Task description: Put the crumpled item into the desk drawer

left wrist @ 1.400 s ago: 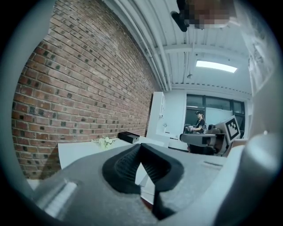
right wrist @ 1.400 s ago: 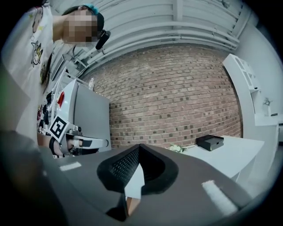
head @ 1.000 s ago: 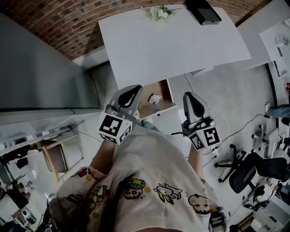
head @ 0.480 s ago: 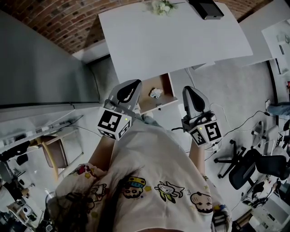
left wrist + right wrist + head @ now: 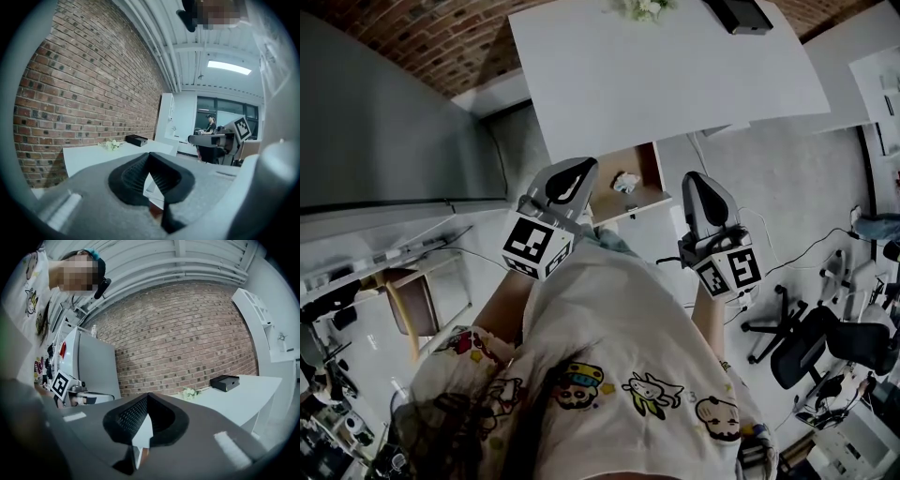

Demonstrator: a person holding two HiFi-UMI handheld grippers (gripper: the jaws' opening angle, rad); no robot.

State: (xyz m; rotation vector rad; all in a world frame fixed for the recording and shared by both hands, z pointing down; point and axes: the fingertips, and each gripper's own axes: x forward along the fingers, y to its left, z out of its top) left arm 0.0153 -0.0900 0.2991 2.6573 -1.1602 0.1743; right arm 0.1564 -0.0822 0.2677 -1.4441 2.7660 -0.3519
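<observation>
The crumpled item (image 5: pixel 625 181) lies in the open drawer (image 5: pixel 645 194) under the bench (image 5: pixel 675 84). The left gripper (image 5: pixel 577 171) is at its 9 o'clock and the right gripper (image 5: pixel 696 183) at its 3 o'clock. Both have their fingers fully closed, holding nothing.

The desk drawer (image 5: pixel 609 199) stood pulled out, open on top, with room to reach in from above. The white desk (image 5: pixel 666 75) had its edge right at the drawer's back end. The left gripper (image 5: pixel 570 178) hung just left of the drawer and the right gripper (image 5: pixel 701 187) just right of it. A big grey cabinet (image 5: pixel 384 112) stood further left of the drawer.
</observation>
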